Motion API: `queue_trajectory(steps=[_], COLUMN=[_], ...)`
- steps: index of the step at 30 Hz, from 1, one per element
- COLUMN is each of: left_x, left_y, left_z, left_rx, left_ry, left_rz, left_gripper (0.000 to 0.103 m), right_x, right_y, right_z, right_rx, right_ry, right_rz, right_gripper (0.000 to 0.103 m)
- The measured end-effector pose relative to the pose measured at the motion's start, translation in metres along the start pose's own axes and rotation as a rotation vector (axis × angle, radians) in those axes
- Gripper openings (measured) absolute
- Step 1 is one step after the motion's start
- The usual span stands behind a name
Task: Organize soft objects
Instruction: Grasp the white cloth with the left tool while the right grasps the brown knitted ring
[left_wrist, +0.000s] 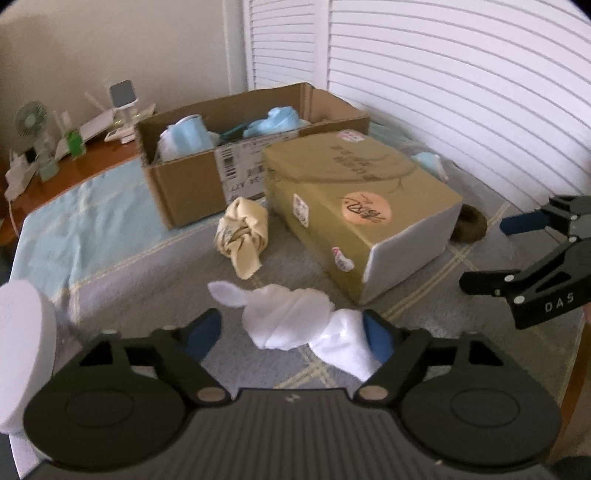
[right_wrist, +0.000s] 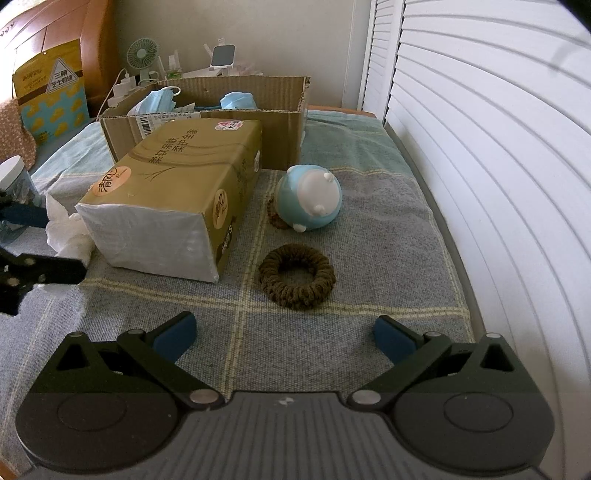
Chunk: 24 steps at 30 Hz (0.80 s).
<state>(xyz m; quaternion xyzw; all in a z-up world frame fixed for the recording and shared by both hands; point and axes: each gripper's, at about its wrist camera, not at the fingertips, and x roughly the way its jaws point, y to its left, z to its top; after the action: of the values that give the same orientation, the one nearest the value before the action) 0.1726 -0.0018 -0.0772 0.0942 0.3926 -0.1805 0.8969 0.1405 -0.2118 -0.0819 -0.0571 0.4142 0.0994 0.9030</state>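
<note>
- White cloth (left_wrist: 295, 325) lies crumpled on the grey checked blanket (left_wrist: 155, 280), right in front of the left gripper (left_wrist: 291, 332); its long axis runs from a pointed tip at upper left down to a thicker end at lower right.
- The thicker end touches the right blue pad (left_wrist: 376, 338) and hides part of it; the left pad stands clear of the cloth, so the left gripper's jaws are apart and not clamping it. No earlier view is given.
- In the right wrist view only a bit of that cloth (right_wrist: 68, 232) shows, the rest hidden behind the tissue pack (right_wrist: 166, 206) and the left gripper's dark fingers at the frame edge.
- A cream patterned cloth (left_wrist: 242, 236), bunched into a knot, sits just beyond the white one, near the cardboard box (left_wrist: 192, 184).
- The box holds pale blue soft items (left_wrist: 273, 120); the motion blur makes them hard to identify there, though the right wrist view shows a face mask (right_wrist: 159, 101) among them.
- The right gripper (right_wrist: 284, 334) hovers with jaws wide apart and nothing between them, over bare blanket.
- Ahead of it lies a brown hair tie (right_wrist: 297, 277), flat, with a blue and white round toy (right_wrist: 310, 203) beyond it, tipped on its side.
- From the left wrist view the hair tie is mostly hidden behind the tissue pack.
- A white round thing (left_wrist: 22, 350) is cut off at the left edge.
</note>
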Motion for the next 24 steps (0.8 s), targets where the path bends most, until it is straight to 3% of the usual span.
queue_trajectory(steps=[3,5,15,17,21,24], left_x=[0.002,0.001,-0.016,-0.012,-0.009,-0.008], left_y=[-0.001,0.0,0.004,0.004,0.002,0.004], left_z=[-0.001,-0.002,-0.013,-0.015,-0.016,-0.02], left_rx=[0.009,0.007,-0.078,-0.096,-0.124,-0.163], left_ry=[-0.001,-0.005,0.038,0.056,0.048,0.044], left_rz=[-0.013,-0.004,0.027,0.048,0.091,0.11], left_gripper=[0.059,0.056,0.057,0.061,0.082,0.091], right_x=[0.0,-0.001,-0.002,-0.002,-0.002,-0.002], right_y=[0.0,0.0,0.001,0.002,0.003,0.003], right_z=[0.0,-0.001,-0.001,-0.001,-0.002,-0.002], right_rx=[0.0,-0.002,-0.005,-0.004,-0.004,-0.003], right_ry=[-0.003,-0.007,-0.004,-0.003,-0.005,-0.004], right_rz=[0.0,0.001,0.002,0.0,0.0,0.0], right_gripper=[0.103,0.103,0.103,0.103,0.103,0.103])
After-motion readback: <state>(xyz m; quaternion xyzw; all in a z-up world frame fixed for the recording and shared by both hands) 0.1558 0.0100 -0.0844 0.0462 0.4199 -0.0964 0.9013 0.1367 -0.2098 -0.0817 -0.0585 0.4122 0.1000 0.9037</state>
